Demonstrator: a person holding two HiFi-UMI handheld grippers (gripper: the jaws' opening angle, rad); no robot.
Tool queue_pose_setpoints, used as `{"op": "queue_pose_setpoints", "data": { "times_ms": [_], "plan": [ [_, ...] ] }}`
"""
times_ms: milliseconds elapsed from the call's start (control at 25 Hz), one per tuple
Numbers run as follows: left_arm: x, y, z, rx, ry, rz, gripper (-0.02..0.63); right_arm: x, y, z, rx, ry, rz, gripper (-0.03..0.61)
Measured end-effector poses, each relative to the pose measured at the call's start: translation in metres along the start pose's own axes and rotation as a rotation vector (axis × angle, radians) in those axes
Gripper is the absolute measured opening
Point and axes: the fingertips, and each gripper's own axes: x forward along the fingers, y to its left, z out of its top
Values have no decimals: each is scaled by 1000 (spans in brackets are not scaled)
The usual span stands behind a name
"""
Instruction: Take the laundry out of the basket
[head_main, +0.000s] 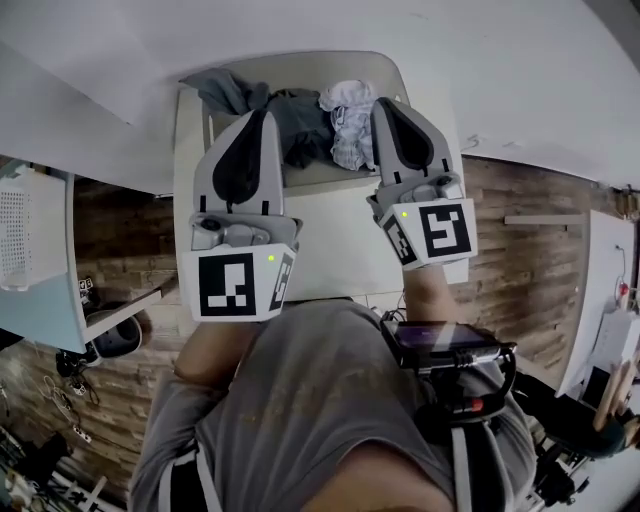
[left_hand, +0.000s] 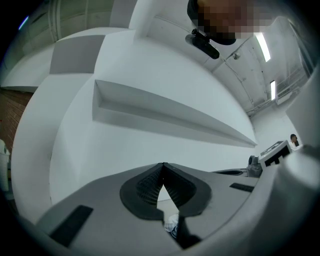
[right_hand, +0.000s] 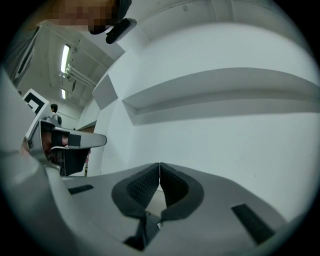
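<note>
In the head view a pale basket (head_main: 392, 72) stands at the far end of a white table (head_main: 335, 250). It holds dark grey clothes (head_main: 296, 125) and a crumpled white and grey cloth (head_main: 347, 118). My left gripper (head_main: 262, 113) is raised in front of the dark clothes, its jaws shut and empty. To its right, my right gripper (head_main: 380, 101) is held up beside the white cloth, also shut with nothing in it. In the gripper views the left gripper (left_hand: 163, 164) and right gripper (right_hand: 159, 164) point at a white wall, black pads pressed together.
A white wall with a long ledge (left_hand: 170, 112) rises behind the basket. A white perforated bin (head_main: 25, 230) sits on a pale blue surface at the left. Brick-patterned floor (head_main: 520, 250) flanks the table. A device (head_main: 440, 342) hangs on the person's chest.
</note>
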Motion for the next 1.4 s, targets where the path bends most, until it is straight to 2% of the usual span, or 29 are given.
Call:
{"op": "queue_pose_setpoints", "data": {
  "times_ms": [480, 560, 720, 800, 1000, 1200, 1400],
  "plan": [
    [60, 27, -22, -59, 36, -26, 8, 62, -17, -49, -13, 142, 7, 20],
    [69, 28, -29, -73, 53, -37, 8, 71, -20, -61, -10, 184, 10, 82],
    [83, 35, -43, -111, 82, -44, 8, 90, -28, -77, 41, 252, 34, 151],
    [88, 39, -49, -130, 93, -42, 8, 99, -32, -87, 29, 291, 45, 206],
    [98, 48, -58, -145, 112, -43, 8, 111, -35, -124, -33, 427, 62, 244],
    [98, 61, -69, -168, 135, -40, 8, 119, -28, -170, -103, 602, 139, 336],
    [97, 69, -79, -219, 164, -64, 8, 123, -20, -206, -140, 738, 200, 387]
  ]
}}
